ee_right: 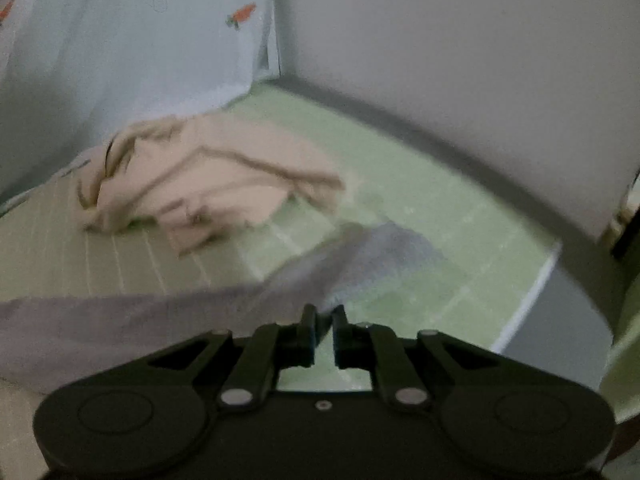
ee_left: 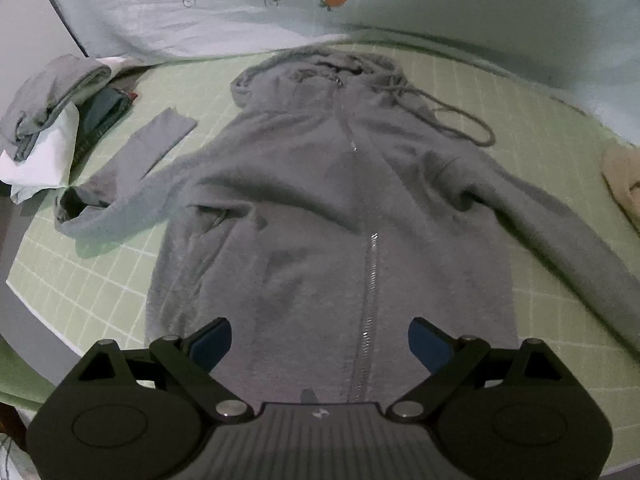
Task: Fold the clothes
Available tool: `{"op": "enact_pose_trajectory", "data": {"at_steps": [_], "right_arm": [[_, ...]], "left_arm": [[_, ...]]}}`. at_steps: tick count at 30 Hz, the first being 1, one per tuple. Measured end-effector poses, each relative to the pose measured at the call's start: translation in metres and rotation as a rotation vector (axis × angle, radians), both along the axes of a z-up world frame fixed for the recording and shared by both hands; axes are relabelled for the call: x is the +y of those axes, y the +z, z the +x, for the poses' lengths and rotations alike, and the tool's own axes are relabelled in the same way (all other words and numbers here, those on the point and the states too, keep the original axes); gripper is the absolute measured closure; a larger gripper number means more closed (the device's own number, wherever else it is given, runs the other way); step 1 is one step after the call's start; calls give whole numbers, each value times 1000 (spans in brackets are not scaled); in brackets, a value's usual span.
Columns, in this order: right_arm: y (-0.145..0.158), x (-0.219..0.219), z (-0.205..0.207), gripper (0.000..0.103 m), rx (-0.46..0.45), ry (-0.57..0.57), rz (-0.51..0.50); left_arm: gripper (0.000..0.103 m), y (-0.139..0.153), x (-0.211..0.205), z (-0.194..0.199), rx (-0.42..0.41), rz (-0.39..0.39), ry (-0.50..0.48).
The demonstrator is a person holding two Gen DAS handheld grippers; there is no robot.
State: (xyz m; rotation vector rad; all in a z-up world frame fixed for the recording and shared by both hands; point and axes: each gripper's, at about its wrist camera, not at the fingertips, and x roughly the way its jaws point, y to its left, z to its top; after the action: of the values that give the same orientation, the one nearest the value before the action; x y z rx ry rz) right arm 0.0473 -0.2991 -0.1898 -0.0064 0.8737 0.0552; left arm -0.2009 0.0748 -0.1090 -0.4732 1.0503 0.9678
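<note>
The grey zip hoodie lies flat and face up on the green gridded mat, its long axis running from the hem just ahead of your left gripper up to the hood at the far edge. Your left gripper hovers over the hem with its fingers spread wide and nothing between them. The zipper runs slightly right of the gap.

Your right gripper is the nearer one to the right sleeve, which stretches outward across the mat and passes just in front of the fingertips, its cuff ahead and to the right. Those fingers stand nearly together with only a thin gap. The blur hides whether any cloth is pinched, but none shows between them.

The fabric is fleecy and soft, with shallow wrinkles across the chest. The left sleeve is bent back on itself. The drawcord trails loose beside the hood.

A crumpled beige garment lies near, beyond the right sleeve.
</note>
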Motion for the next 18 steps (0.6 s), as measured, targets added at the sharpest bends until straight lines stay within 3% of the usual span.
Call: {"op": "enact_pose_trajectory", "data": {"at_steps": [4, 5, 8, 11, 18], "right_arm": [[-13, 0, -5, 77, 84, 8, -11], [-12, 2, -6, 64, 82, 12, -9], [-6, 11, -12, 36, 59, 31, -6], [0, 24, -24, 26, 36, 73, 2], [13, 72, -52, 19, -8, 199, -22]], "left_arm": [[8, -1, 0, 2, 2, -10, 8], [8, 0, 0, 1, 2, -8, 12], [8, 4, 7, -7, 1, 3, 37], [8, 3, 20, -24, 12, 9, 77], [8, 0, 56, -84, 12, -3, 198]]}}
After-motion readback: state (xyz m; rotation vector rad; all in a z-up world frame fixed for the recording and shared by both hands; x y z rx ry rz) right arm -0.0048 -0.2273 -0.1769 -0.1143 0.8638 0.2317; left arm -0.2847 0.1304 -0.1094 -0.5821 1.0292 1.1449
